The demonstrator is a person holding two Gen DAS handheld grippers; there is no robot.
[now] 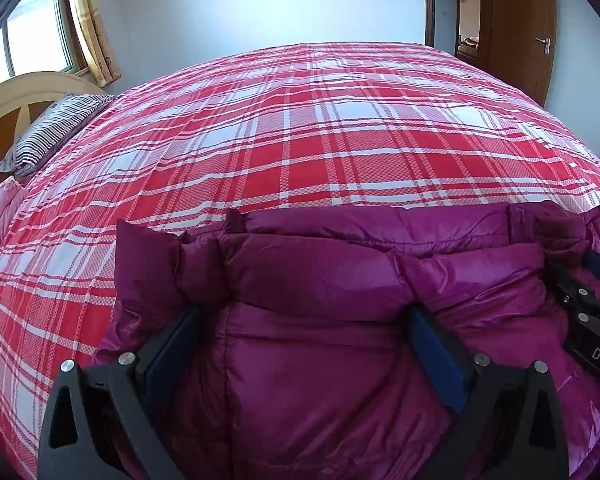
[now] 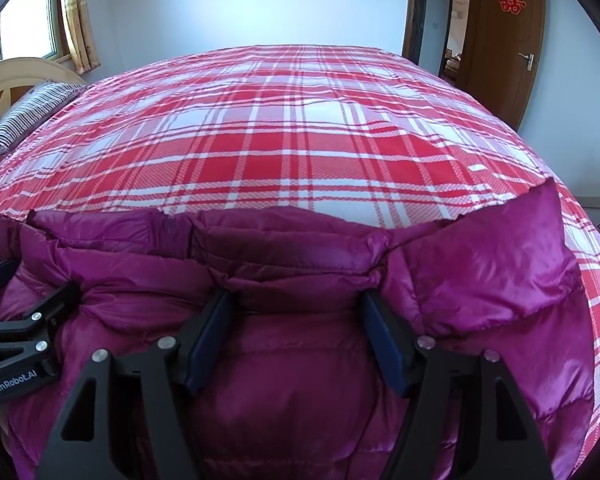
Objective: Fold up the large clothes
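**Both claws wide over the purple jacket**

The purple down jacket (image 1: 340,320) lies at the near edge of the bed (image 1: 300,140), on the red plaid sheet, so I have room ahead to fold it. I hold my left claw (image 1: 304,332) and my right claw (image 2: 298,320) side by side, low over its upper edge. Both are spread wide and press on the puffy cloth without pinching it, I think to flatten it or take a fold.

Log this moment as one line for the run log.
stage: jacket fold | left hand-held gripper: fingers wide, jacket bulging between | right hand-held gripper: same | surface: plaid bed
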